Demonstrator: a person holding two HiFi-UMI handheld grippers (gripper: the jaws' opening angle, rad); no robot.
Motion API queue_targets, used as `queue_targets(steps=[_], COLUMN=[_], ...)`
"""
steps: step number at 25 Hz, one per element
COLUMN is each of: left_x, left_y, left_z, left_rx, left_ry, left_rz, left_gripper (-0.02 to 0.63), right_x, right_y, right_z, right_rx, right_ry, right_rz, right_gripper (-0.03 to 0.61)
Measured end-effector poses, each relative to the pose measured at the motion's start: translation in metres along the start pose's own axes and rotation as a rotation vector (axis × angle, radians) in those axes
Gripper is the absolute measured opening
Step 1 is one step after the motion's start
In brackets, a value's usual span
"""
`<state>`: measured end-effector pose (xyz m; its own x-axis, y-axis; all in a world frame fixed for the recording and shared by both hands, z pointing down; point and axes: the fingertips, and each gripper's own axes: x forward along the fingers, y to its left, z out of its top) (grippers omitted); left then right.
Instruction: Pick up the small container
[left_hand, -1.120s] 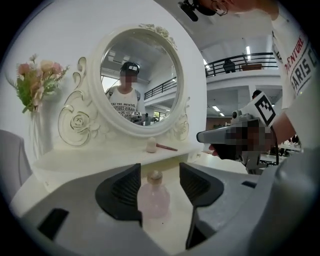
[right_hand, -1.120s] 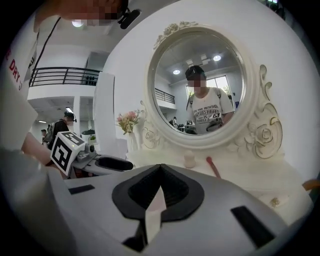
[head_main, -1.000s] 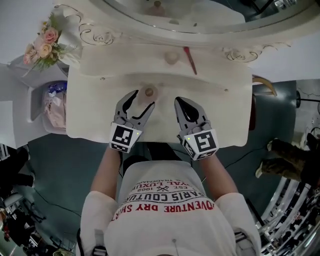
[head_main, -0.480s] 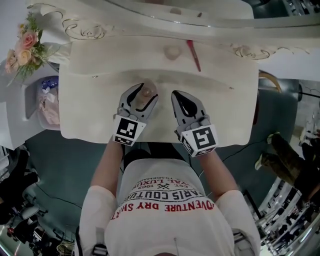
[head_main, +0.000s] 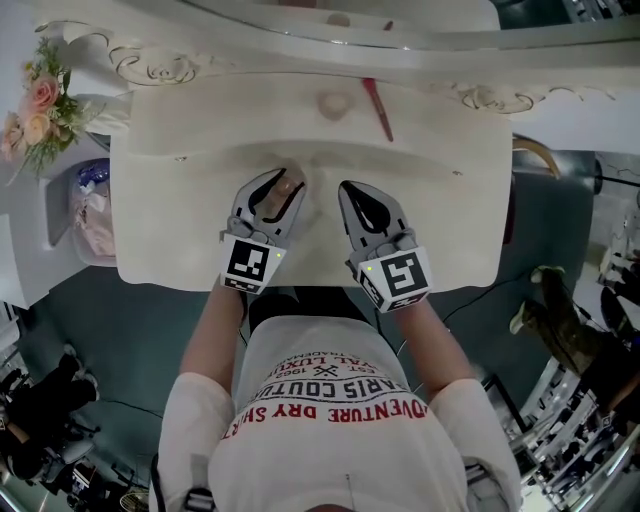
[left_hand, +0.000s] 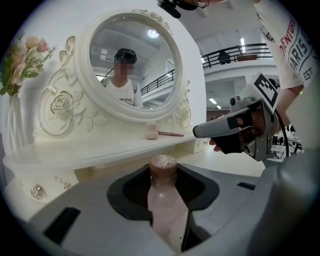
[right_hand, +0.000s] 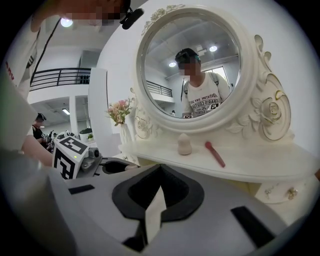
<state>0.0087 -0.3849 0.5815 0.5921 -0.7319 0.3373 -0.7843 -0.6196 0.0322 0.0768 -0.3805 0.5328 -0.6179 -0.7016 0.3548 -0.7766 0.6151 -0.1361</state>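
Observation:
The small container (head_main: 284, 186), a pale pink bottle with a brownish cap, stands on the cream vanity table (head_main: 450, 220). My left gripper (head_main: 285, 181) is around it, and its jaws are closing with the bottle between them. In the left gripper view the small container (left_hand: 164, 200) fills the gap and both jaws touch its sides. My right gripper (head_main: 350, 190) rests just to the right over the table, shut with nothing in it. It also shows in the left gripper view as the right gripper (left_hand: 200, 132), apart from the bottle.
On the raised back shelf lie a beige makeup sponge (head_main: 330, 105) and a red brush (head_main: 378, 110). A round mirror (left_hand: 132, 55) stands behind them. Pink flowers (head_main: 35, 105) sit at the far left. A bin with a bag (head_main: 88, 215) stands left of the table.
The left gripper moved forward round the bottle and its jaws narrowed onto it. The right gripper stayed beside it. The head view shifted a little.

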Motion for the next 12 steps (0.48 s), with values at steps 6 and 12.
queue_targets(steps=[6,12], left_x=[0.0,-0.015], left_y=[-0.004,-0.008], left_z=[0.004,0.032], left_rx=[0.025,0.065], left_ry=[0.049,0.033], left_rz=[0.0,0.024], left_gripper=[0.146,0.146], right_x=[-0.007,-0.019], right_y=[-0.005,-0.004], right_z=[0.005,0.018], right_rx=[-0.007,-0.006], right_ry=[0.002,-0.015], right_rz=[-0.015,-0.033], right_gripper=[-0.002,-0.002])
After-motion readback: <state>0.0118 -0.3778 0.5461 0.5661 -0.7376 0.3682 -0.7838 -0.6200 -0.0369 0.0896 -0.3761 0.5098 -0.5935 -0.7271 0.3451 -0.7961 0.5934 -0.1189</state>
